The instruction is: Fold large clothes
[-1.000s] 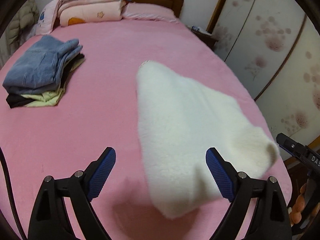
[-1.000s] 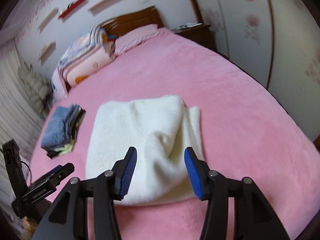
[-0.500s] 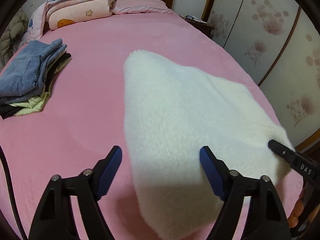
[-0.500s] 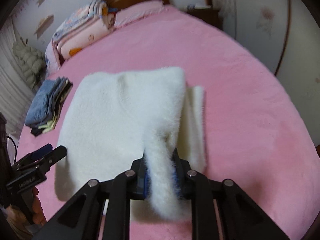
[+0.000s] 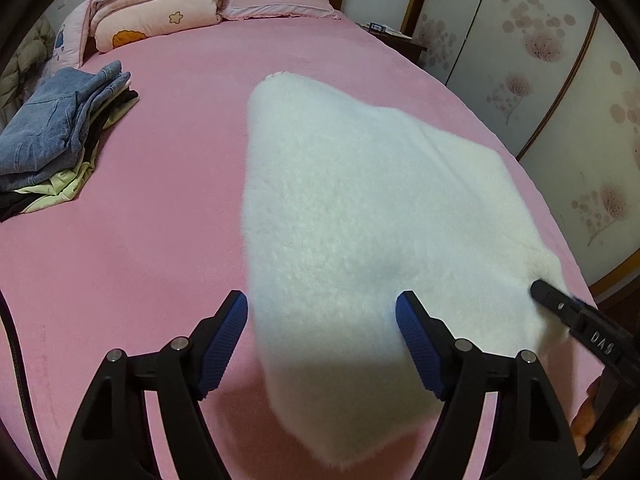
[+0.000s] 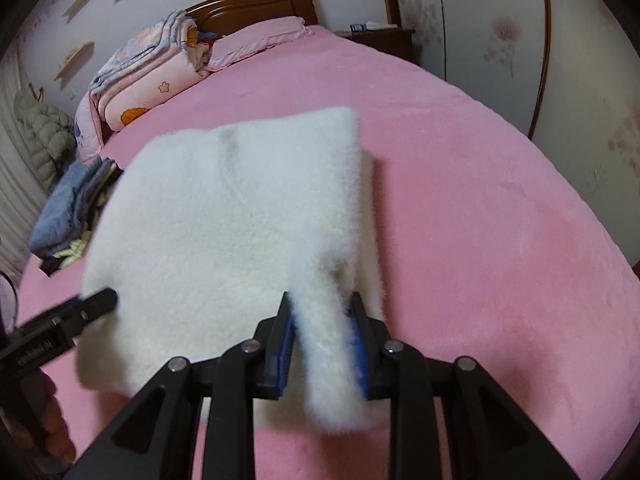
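A white fleece garment (image 5: 372, 216) is being held partly folded over the pink bed (image 5: 160, 216), its bulk lying on the cover and its near edge being lifted toward the cameras. In the right wrist view, a thick fold of the near right corner is being pinched between the blue pads of the right gripper (image 6: 324, 344), whose jaws have just been opening a little yet are still seen pressing the pile from both sides; the fold is hanging down past the pads. In the left wrist view, the left gripper (image 5: 322, 344) is being held with its jaws spread wide, the garment's near left portion lying between and beyond the pads, which are not seen pressing on it. The garment's long axis is being shown running away from the grippers toward the headboard (image 6: 256, 8), with a narrower far end pointing that way. A second layer is being seen peeking out along its right edge. A stack of folded clothes (image 5: 52, 144) is lying well apart on the left, and folded quilts (image 5: 160, 4) are resting beside the pillow (image 5: 280, 4).
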